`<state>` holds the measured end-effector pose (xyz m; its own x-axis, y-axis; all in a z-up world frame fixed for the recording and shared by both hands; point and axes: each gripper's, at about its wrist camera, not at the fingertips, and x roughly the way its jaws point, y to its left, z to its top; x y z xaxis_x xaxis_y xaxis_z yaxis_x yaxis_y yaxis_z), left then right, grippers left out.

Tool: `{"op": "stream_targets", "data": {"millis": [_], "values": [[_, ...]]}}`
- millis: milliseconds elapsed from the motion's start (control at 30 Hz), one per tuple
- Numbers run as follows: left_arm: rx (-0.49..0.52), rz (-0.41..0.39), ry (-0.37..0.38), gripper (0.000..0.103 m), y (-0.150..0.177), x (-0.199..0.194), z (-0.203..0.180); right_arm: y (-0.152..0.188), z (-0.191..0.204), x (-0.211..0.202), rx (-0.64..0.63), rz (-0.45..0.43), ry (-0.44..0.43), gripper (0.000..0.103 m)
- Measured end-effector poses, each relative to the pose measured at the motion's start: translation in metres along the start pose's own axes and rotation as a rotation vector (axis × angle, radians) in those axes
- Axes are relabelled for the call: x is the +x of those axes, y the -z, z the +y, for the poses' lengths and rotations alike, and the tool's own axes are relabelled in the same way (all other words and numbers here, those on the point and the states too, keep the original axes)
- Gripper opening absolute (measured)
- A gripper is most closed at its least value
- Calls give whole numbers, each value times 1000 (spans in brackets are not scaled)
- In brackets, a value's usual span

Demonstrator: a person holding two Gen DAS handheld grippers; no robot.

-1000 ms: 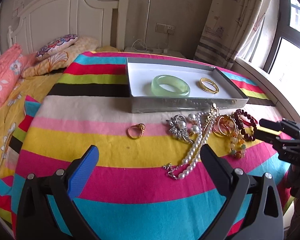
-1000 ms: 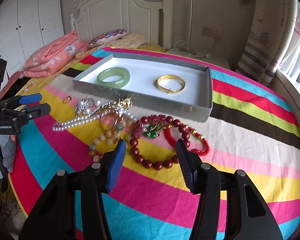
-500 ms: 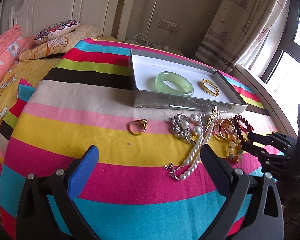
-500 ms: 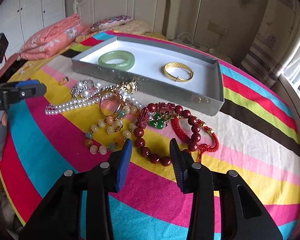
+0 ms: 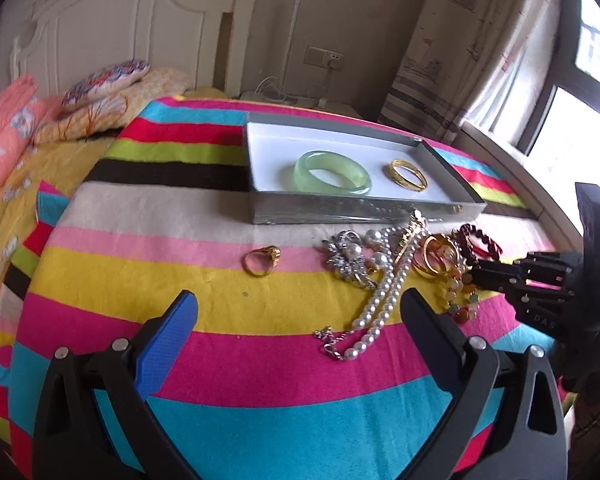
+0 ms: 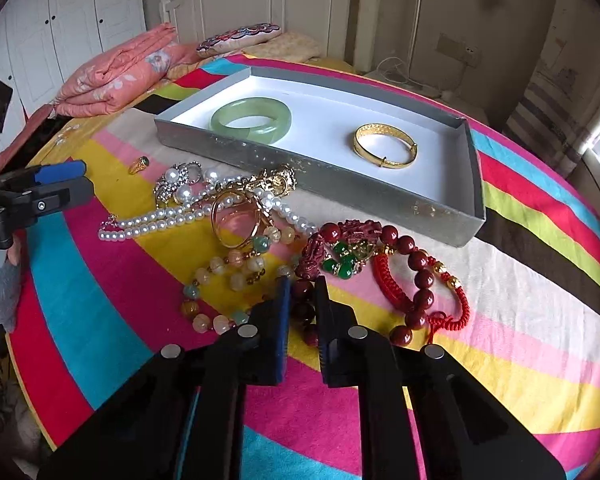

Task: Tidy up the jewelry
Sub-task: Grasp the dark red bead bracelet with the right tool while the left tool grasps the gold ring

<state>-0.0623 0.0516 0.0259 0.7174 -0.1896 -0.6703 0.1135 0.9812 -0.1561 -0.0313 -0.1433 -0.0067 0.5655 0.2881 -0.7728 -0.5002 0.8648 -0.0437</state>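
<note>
My right gripper is closing its jaws around the dark red bead bracelet on the striped cloth; a bead sits pinched between the pads. From the left wrist view it reaches in at the right, over the jewelry pile. My left gripper hovers open above the cloth, holding nothing, just short of the pearl necklace. A silver tray holds a green jade bangle and a gold bangle. A gold ring lies apart on the left.
A pale bead bracelet, thin gold bangles, a sparkly brooch and a red cord bracelet lie tangled in front of the tray. Folded bedding and a white headboard stand behind. A window is at right.
The right gripper's fingers narrowed from wide apart to nearly together around a dark red bead, and it dropped closer to the pile. The left gripper stayed open and kept about its place.
</note>
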Motion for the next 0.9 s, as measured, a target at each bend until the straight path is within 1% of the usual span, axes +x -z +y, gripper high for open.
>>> {"op": "stream_targets", "data": {"millis": [67,167,233,267,367,433,467,500,633,733,800,833,900], "values": [[68,-12,-8,100,0,-2,-16,3,-1,-7,15,-25,5,12],[111,-15,31,100,-6,0,-35,9,-7,-22,49,-67,9,12],[160,-11,64,96,-14,5,-53,14,-11,-31,68,-90,13,12],[185,-3,77,91,-17,9,-62,16,-13,-34,76,-95,14,12],[267,26,92,85,-28,25,-88,24,-20,-38,98,-102,16,12],[276,50,130,76,-34,38,-98,28,-25,-40,111,-102,13,12],[276,55,136,68,-36,42,-100,29,-26,-40,116,-102,9,12],[281,64,138,63,-39,49,-103,31,-28,-41,124,-105,0,12],[281,102,162,63,-47,65,-109,34,-30,-44,131,-118,-19,12],[314,108,120,63,-48,74,-118,34,-29,-45,129,-123,-26,12],[338,132,111,49,-46,82,-123,34,-31,-46,135,-128,-32,12],[348,145,108,47,-45,85,-125,35,-32,-46,139,-130,-37,12],[366,132,85,47,-41,87,-127,35,-33,-47,144,-134,-41,12]]}}
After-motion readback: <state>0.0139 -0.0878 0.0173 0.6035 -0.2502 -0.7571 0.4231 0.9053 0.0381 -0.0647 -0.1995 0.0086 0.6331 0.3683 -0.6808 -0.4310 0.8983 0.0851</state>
